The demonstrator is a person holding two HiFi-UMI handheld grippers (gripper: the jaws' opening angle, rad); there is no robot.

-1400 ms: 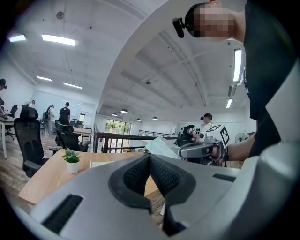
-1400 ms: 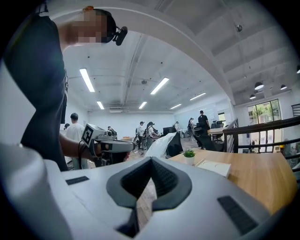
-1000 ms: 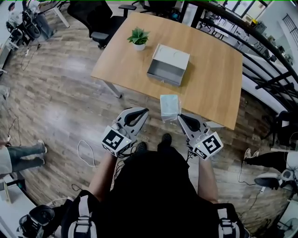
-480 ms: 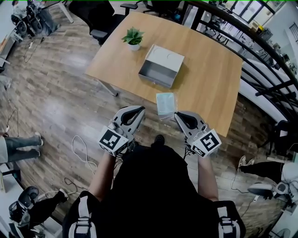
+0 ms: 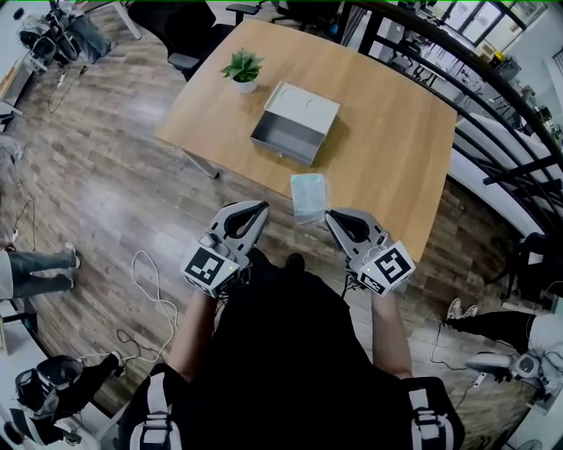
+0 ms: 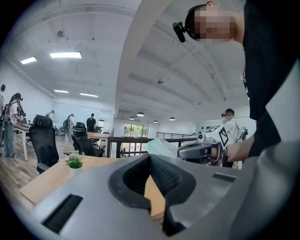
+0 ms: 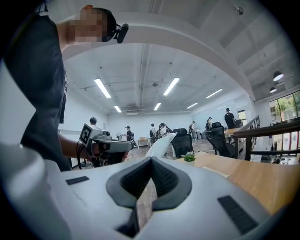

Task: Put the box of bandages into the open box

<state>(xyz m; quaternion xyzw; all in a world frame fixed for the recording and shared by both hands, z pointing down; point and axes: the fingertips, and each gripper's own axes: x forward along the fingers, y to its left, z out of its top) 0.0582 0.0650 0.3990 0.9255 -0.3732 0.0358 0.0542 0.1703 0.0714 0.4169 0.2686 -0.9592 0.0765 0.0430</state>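
Potted plant [image 5: 244, 68] on wooden table [image 5: 396, 132], black office chair [image 5: 176, 26], dark railing [image 5: 501, 88], bystander's legs [image 5: 35, 268]

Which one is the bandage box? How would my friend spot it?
Find the big wooden table, then its edge nearest the person. The box of bandages is the small, flat, pale blue-green one there; the open box farther in is grey and bigger.

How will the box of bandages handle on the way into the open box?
Probably light: the right tongs hold the box of bandages by one edge alone. Its wrapper looks thin and pliant, so it may swing or slip before reaching the open box.
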